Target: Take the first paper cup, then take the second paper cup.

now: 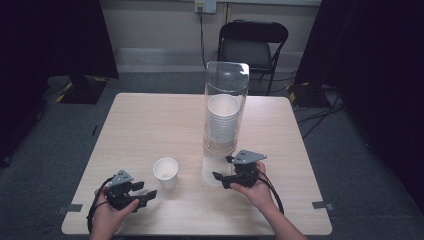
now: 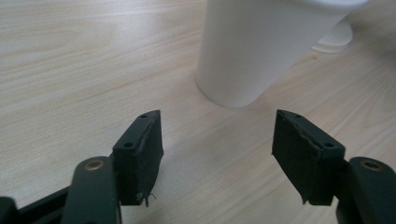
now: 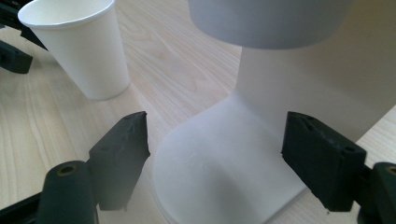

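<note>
We hold the left tool (image 1: 145,193) near the front left of the table (image 1: 150,120), its jaws spread wide with nothing between them and bare wood showing in the gap. Just ahead of it stands a single white paper cup (image 1: 166,172), upright and open end up; in the left gripper view the cup (image 2: 261,46) sits beyond the jaw tips, apart from both, a little right of the middle of the gap. Our right tool (image 1: 220,176) is at the foot of the clear cup dispenser (image 1: 225,120), a tall see-through tube that stands on the table right of the cup and carries a stack of white cups (image 1: 222,122) inside. In the right gripper view the jaws are released and wide apart, one on each side of the dispenser's flared white base (image 3: 224,172), which fills the space between them. We cannot tell whether either jaw touches that base; a thin gap seems to show on the left side. The loose cup (image 3: 79,46) stands beyond the left jaw in that view, well clear of it, with part of the other tool (image 3: 14,51) just behind it.
</note>
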Motion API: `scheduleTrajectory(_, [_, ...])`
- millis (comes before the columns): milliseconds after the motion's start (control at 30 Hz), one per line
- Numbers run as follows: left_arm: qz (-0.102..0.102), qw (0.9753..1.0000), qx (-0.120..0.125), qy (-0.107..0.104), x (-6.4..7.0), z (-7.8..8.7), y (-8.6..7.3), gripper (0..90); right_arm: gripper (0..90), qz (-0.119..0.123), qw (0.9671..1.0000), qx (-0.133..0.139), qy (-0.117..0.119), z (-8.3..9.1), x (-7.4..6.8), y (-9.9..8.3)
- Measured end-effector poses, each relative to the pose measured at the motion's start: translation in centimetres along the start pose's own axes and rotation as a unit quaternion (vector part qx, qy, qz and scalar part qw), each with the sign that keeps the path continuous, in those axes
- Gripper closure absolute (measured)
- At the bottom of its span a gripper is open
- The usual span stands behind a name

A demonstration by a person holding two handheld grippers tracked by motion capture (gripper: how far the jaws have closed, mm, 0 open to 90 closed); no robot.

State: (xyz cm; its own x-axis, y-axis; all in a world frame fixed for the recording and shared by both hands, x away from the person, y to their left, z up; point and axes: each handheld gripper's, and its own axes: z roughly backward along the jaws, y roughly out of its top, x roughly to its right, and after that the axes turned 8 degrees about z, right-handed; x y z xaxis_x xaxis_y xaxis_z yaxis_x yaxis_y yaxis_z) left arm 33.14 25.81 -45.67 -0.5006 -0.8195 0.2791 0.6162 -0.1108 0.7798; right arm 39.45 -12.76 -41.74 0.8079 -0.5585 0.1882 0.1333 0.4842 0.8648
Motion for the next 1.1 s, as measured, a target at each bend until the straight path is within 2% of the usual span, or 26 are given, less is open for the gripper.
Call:
scheduleTrajectory(167, [-0.027,0.9995,-0.010,0.015,0.2,-0.7,-0.7,25.3,22.2,0.004,1.0000,0.001,-0.006,0.0,0.2,0.6])
scheduleTrajectory(267, [-0.044,0.9988,-0.014,0.018,0.2,-1.3,-0.9,24.5,22.1,0.001,1.0000,0.003,-0.008,0.0,0.3,1.0])
scheduleTrajectory(400, [-0.052,0.9984,-0.006,0.018,0.2,-1.6,-1.0,22.2,21.8,-0.010,0.9998,0.015,-0.011,0.1,0.6,1.1])
scheduleTrajectory(567, [-0.079,0.9963,-0.010,0.032,0.6,-1.9,-1.1,18.4,21.4,-0.014,0.9994,0.026,-0.017,0.5,0.9,1.3])
scheduleTrajectory(667, [-0.100,0.9938,-0.021,0.042,1.1,-2.1,-1.2,16.0,21.5,-0.014,0.9991,0.030,-0.024,0.7,1.1,1.7])
scheduleTrajectory(1100, [-0.106,0.9932,-0.024,0.041,1.2,-2.2,-1.2,12.1,21.9,-0.020,0.9983,0.044,-0.032,1.2,1.8,2.4])
